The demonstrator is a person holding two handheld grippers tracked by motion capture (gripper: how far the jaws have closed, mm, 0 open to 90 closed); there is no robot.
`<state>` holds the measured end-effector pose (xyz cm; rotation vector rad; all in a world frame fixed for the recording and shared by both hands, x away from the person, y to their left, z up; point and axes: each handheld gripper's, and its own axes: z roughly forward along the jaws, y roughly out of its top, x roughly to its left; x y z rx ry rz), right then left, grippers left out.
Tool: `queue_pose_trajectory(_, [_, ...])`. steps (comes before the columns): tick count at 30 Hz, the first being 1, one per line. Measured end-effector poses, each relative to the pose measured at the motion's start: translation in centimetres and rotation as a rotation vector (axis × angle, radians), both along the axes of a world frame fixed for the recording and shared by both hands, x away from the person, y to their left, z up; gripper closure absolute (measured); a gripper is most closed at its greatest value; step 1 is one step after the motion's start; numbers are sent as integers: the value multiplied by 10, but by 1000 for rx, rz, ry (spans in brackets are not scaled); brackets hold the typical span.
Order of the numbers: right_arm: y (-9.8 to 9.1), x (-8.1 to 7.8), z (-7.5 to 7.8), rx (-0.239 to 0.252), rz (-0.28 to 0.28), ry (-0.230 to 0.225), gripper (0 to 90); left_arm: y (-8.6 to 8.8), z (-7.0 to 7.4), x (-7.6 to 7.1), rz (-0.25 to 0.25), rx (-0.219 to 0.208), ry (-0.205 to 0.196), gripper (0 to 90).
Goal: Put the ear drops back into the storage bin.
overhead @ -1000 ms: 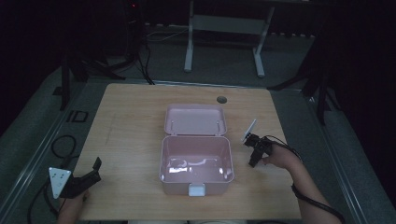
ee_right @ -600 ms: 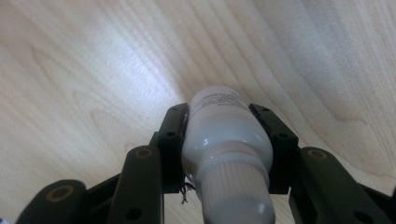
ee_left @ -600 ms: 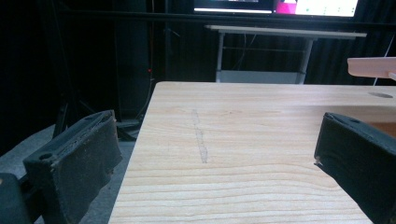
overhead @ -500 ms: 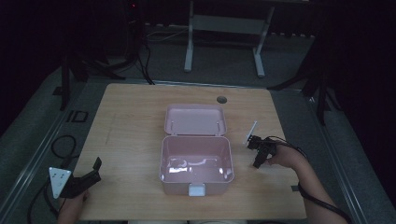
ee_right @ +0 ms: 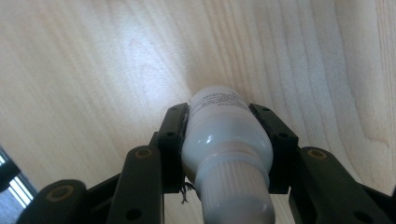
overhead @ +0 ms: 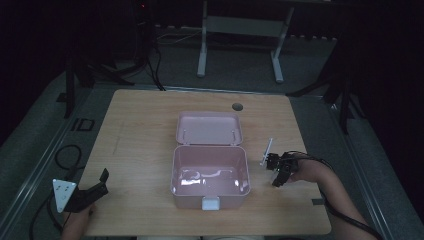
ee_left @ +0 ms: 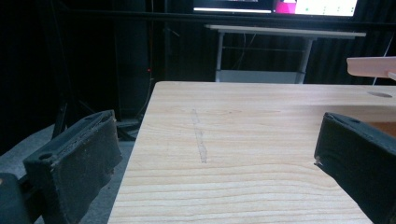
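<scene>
Your right hand-held gripper (overhead: 278,172) sits over the worktop (overhead: 140,140) just to the right of the pink box (overhead: 210,175), near the worktop's right edge. In the right gripper view its two black jaws are clamped on a small white bottle (ee_right: 226,144), one pad against each side of the body. The ribbed cap points back toward the camera, and the bottle's far end, with some fine print on it, points toward the pale wood grain. Whether the bottle touches the wood cannot be told.

Your left hand-held gripper (overhead: 92,192) rests at the worktop's near left corner, well apart from the box, with its grey three-cornered plate hanging out past the edge. In the left gripper view its jaws stand wide apart with nothing between them; a faint streak (ee_left: 200,137) runs along the wood ahead of them.

The pink box stands in the middle of the worktop, toward your side. Its lid (overhead: 209,128) is thrown back flat behind it, and a white latch (overhead: 210,203) shows on the front wall facing you. The inside is glossy and catches light; I cannot tell whether anything lies in it. A round hole (overhead: 237,106) is set in the worktop beyond the lid.
</scene>
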<state>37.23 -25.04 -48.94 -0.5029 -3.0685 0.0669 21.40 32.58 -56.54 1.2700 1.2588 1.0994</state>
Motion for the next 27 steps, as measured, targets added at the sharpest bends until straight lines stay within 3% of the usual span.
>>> queue_pose_trajectory(5, [0,-4,4,7,47,-7,593,0,0,0,-1,-1,0,4])
queue_pose_trajectory(13, [4,-18,8,10,216,12,593,0,0,0,-2,-1,1,4])
queue_pose_trajectory(20, [8,-24,12,-37,276,0,594,0,0,0,-1,-1,2,4])
queue_pose_trajectory(27, [13,-28,17,-47,306,-17,594,0,0,0,-1,-1,2,4])
